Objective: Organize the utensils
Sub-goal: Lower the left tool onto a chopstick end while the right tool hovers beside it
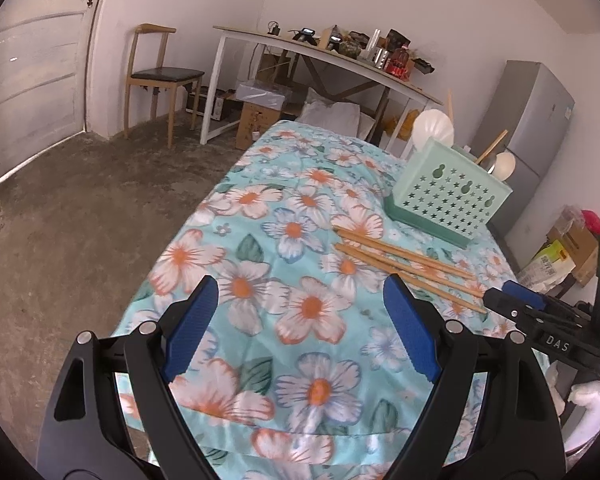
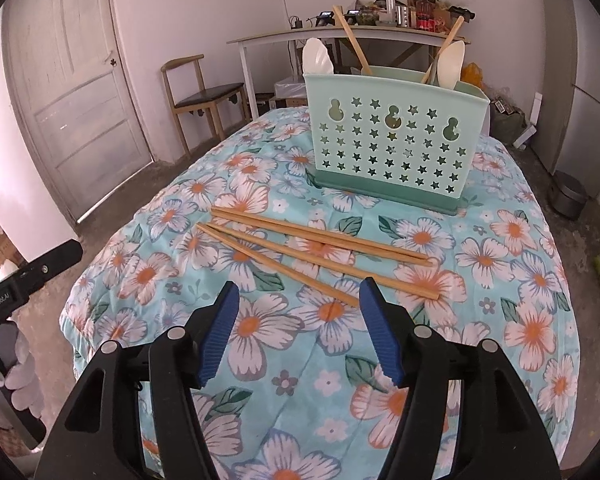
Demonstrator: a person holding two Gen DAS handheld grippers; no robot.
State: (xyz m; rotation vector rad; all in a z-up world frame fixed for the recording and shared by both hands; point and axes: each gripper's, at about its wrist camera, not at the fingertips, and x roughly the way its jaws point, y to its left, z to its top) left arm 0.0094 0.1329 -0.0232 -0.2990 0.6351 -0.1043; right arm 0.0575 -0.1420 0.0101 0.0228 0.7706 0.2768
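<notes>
Currently, status by item:
Right gripper: jaws apart, empty, above the quilt.
Left gripper: jaws wide apart, empty.
Chopsticks: loose, just ahead of right fingertips.
Holder: beyond chopsticks, upright.
Risk: soft quilt yields; crossed sticks could roll or come up paired.

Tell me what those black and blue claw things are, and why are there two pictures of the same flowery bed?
Those claws are grabbers that a person holds, one in each hand. Each has a little camera looking out between its fingers, so you get two pictures. One shows the left gripper, the other the right gripper. Both are open and hold nothing. On the flowery blanket lie loose wooden chopsticks. Behind them stands a green holder with star holes, already holding white spoons and some wooden sticks. The job is tidying the utensils away.
</notes>
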